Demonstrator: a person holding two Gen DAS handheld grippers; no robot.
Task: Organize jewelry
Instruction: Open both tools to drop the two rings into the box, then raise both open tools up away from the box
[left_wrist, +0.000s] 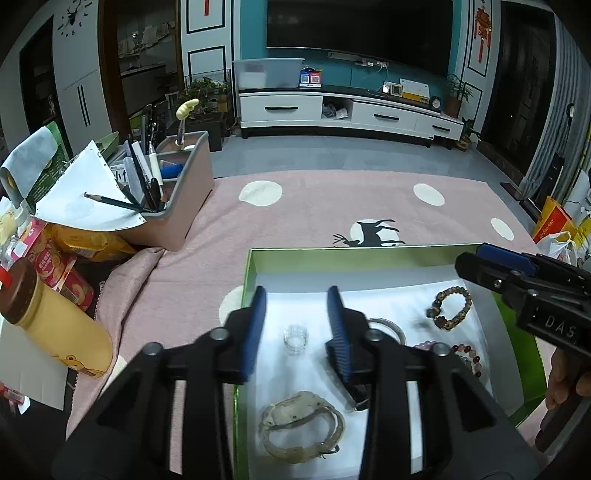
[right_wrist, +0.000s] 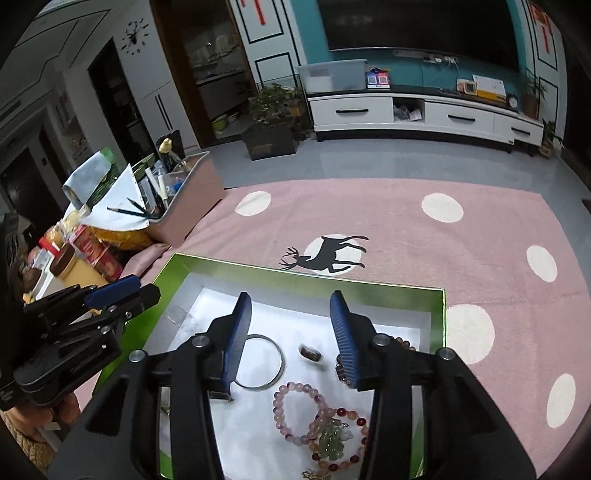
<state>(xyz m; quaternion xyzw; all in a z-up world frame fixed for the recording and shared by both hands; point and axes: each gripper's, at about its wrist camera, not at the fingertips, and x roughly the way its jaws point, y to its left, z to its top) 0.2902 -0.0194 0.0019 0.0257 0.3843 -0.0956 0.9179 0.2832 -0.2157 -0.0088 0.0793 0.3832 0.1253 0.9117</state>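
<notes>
A green box (left_wrist: 255, 266) with a white lining holds the jewelry. In the left wrist view my left gripper (left_wrist: 297, 306) is open above a clear ring (left_wrist: 296, 338), with a pale watch (left_wrist: 301, 426) nearer the camera and a brown bead bracelet (left_wrist: 450, 308) to the right. In the right wrist view my right gripper (right_wrist: 290, 314) is open and empty above a silver bangle (right_wrist: 275, 365) and a dark ring (right_wrist: 311, 353). A pink bead bracelet (right_wrist: 291, 410) and an orange bracelet with a green pendant (right_wrist: 338, 439) lie nearer. The box also shows in that view (right_wrist: 437, 321).
The box sits on a pink cloth with white dots and a deer print (left_wrist: 373, 232). A pink organizer with pens (left_wrist: 177, 192), a yellow bottle (left_wrist: 62, 332) and snack packets (left_wrist: 59, 269) stand at the left. The right gripper shows in the left view (left_wrist: 517, 284).
</notes>
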